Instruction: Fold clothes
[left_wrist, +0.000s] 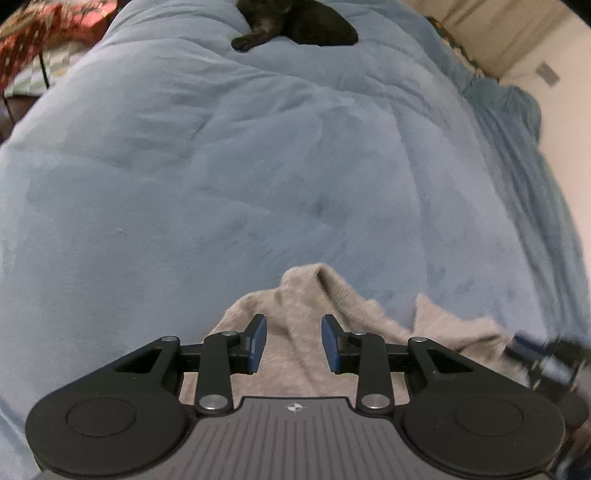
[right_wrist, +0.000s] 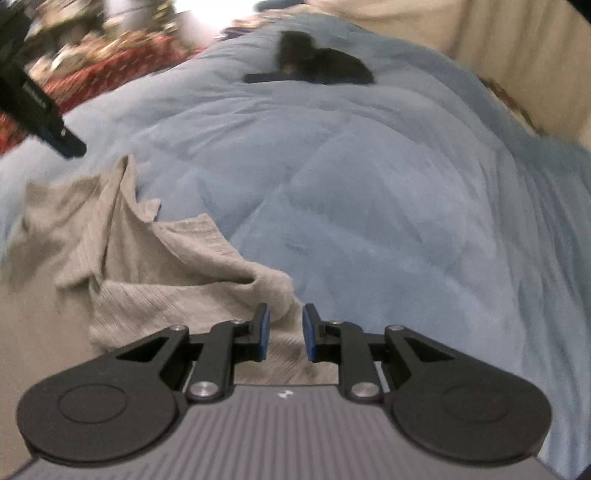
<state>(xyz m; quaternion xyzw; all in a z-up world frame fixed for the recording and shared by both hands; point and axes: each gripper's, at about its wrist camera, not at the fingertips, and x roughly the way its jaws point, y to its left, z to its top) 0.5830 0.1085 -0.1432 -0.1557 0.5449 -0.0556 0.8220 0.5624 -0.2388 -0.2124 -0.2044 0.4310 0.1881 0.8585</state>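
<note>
Two wrist views over a bed w/ a light blue comforter (left_wrist: 258, 166). A rumpled beige-grey knit garment (left_wrist: 303, 314) lies at the near edge of the comforter, creased & partly bunched. Left gripper (left_wrist: 294, 341) hangs just above it, blue pads apart, nothing pinched btwn them. Right gripper (right_wrist: 286, 332) sits over the garment's right edge, pads narrowly apart, released, no cloth gripped. A black cat (left_wrist: 299, 22) lies at the far end of the bed. Red patterned fabric (left_wrist: 40, 33) at far left.
</note>
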